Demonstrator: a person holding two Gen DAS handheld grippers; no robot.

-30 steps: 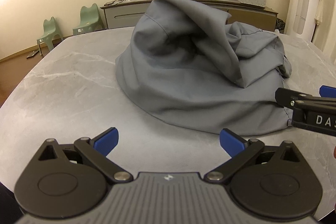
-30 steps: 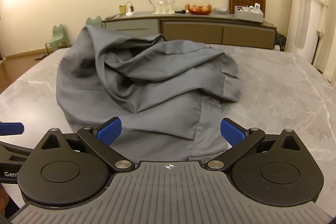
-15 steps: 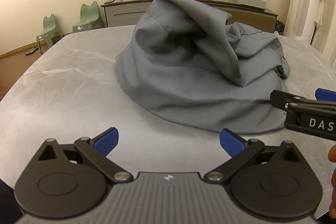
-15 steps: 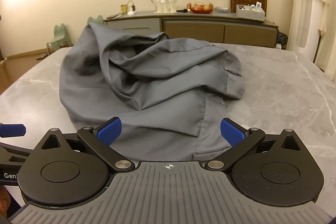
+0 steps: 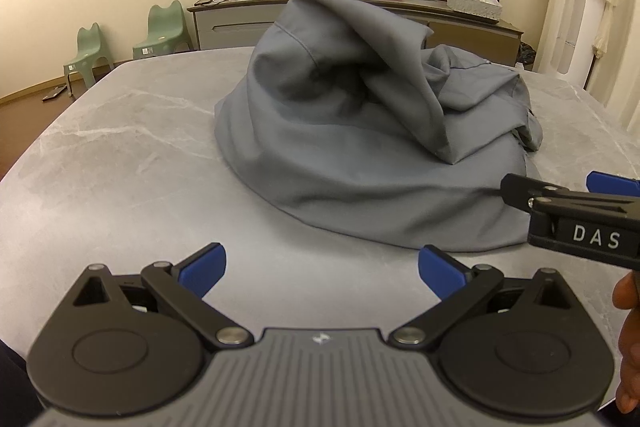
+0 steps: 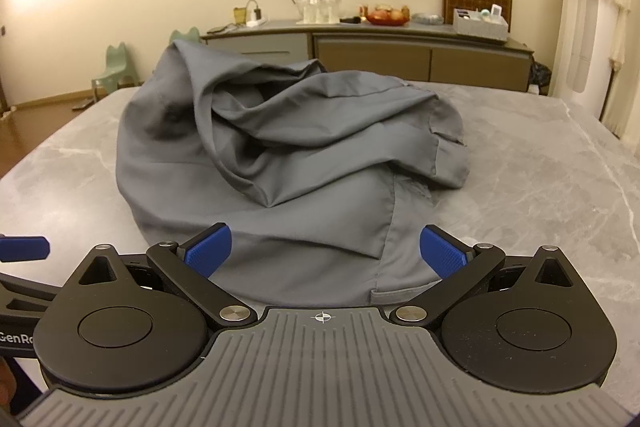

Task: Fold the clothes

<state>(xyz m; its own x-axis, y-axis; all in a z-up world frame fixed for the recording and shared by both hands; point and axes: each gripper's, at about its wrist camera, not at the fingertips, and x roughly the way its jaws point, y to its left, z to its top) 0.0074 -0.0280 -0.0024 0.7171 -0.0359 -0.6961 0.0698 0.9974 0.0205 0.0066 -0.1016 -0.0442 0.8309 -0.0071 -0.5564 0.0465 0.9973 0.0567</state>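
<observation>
Grey marble table (image 5: 120, 163); crumpled grey garment (image 5: 360, 131) heaped directly on it

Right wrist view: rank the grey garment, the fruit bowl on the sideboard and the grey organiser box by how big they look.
1. grey garment, by far the largest, though it lies nearest the camera.
2. grey organiser box.
3. fruit bowl, only slightly smaller in the view than the box; both stand far off on the sideboard, so that order is unsure.

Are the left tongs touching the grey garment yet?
Apart. Left wrist view shows bare table between the open left tongs and the grey garment.
</observation>
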